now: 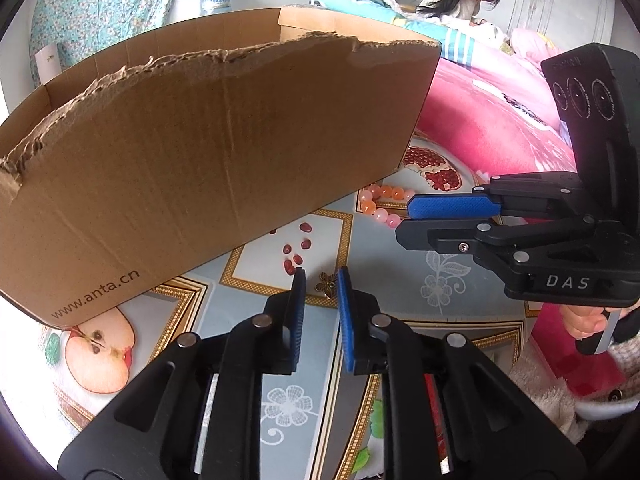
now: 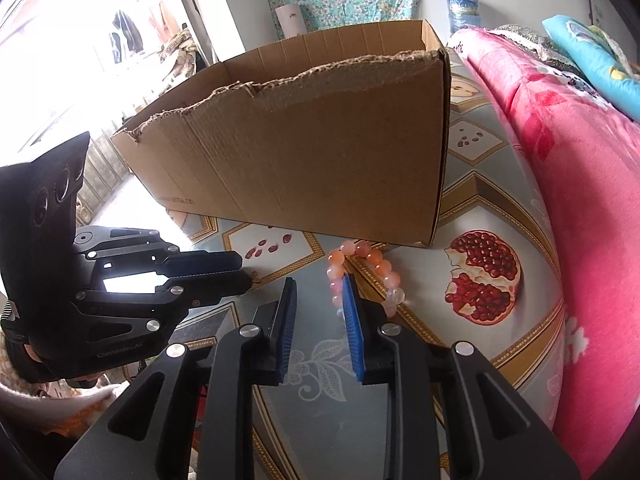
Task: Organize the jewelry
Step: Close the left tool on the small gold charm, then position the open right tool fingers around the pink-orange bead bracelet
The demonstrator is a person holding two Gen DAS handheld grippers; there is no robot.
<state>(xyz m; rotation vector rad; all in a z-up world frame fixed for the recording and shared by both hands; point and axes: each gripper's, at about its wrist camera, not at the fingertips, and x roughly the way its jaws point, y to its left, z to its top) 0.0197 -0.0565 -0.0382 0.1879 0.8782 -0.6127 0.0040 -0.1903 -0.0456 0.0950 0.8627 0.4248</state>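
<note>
Clearly both pairs of tongs are slightly parted and hold nothing. The left tongs (image 1: pixel 321 280) hover over a small bronze butterfly charm (image 1: pixel 326 285) lying on the desk (image 1: pixel 448 280). The right tongs (image 2: pixel 320 286) sit beside the pink bead bracelet (image 2: pixel 362 276), which lies just before the cardboard box (image 2: pixel 304 152), one pad against its beads. To do it well, I'd straddle each piece squarely, pinch low against the cloth, then lift clear of that torn rim.
</note>
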